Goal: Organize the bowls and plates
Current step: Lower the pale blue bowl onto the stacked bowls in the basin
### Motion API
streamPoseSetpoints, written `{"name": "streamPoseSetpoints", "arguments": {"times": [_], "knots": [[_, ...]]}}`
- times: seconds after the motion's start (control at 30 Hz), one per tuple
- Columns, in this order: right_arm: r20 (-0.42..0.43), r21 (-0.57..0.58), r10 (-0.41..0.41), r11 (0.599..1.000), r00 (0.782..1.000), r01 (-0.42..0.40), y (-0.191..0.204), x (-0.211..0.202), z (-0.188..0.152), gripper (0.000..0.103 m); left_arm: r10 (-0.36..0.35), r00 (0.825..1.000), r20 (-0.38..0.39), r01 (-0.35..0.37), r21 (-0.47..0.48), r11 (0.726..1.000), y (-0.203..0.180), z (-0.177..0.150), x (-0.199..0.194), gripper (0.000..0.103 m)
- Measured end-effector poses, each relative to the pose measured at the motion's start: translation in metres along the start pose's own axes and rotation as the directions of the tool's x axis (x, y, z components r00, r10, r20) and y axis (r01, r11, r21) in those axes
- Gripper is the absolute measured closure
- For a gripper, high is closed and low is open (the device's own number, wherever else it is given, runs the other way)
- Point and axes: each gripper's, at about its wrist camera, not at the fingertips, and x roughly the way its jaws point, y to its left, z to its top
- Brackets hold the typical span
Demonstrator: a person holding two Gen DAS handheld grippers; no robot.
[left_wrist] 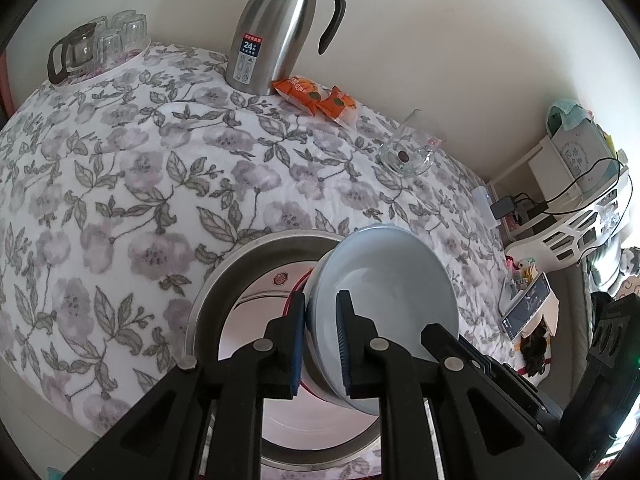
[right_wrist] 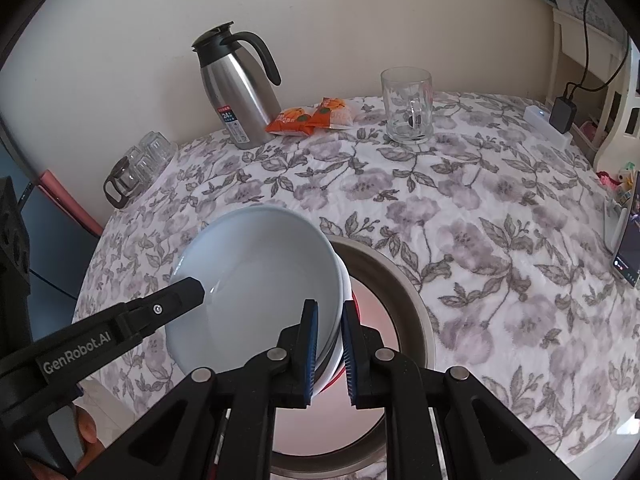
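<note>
A pale blue bowl (left_wrist: 384,280) (right_wrist: 256,276) with white bowls nested under it hangs tilted over a round metal basin (left_wrist: 224,276) (right_wrist: 412,296). A white plate with a red rim (left_wrist: 256,304) (right_wrist: 376,320) lies in the basin. My left gripper (left_wrist: 321,340) is shut on the stack's left rim, one pad inside the bowl and one outside. My right gripper (right_wrist: 330,346) is shut on the opposite rim the same way. One of the left gripper's fingers (right_wrist: 180,296) shows in the right wrist view, and one of the right gripper's fingers (left_wrist: 436,338) in the left wrist view.
On the floral tablecloth (right_wrist: 480,208) along the wall stand a steel thermos jug (left_wrist: 276,32) (right_wrist: 240,92), orange snack packets (left_wrist: 316,96) (right_wrist: 308,118) and a glass mug (left_wrist: 408,152) (right_wrist: 408,108). A tray of glasses (left_wrist: 96,48) (right_wrist: 136,168) sits far left. A phone (right_wrist: 628,248) leans at the right edge.
</note>
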Motion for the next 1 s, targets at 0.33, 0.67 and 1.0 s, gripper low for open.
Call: {"name": "streamPoseSetpoints", "arguments": {"times": [0.33,0.67,1.0], "knots": [[-0.002,-0.005,-0.009,1.0,1.0,0.009,-0.001,0.0,0.0,0.088,-0.003,1.0,0.02,0.003,-0.003,1.0,-0.001,0.0,-0.005,0.089],[0.02,-0.017,-0.007,1.0,1.0,0.007,-0.001,-0.006,0.001,0.088,-0.015,1.0,0.023,0.015,-0.014,1.0,-0.002,0.001,-0.006,0.089],[0.013,0.024,0.069,0.997,0.998,-0.069,-0.009,-0.008,0.002,0.088,-0.039,0.999,0.036,0.04,-0.031,0.999,0.0,0.001,-0.011,0.08]]}}
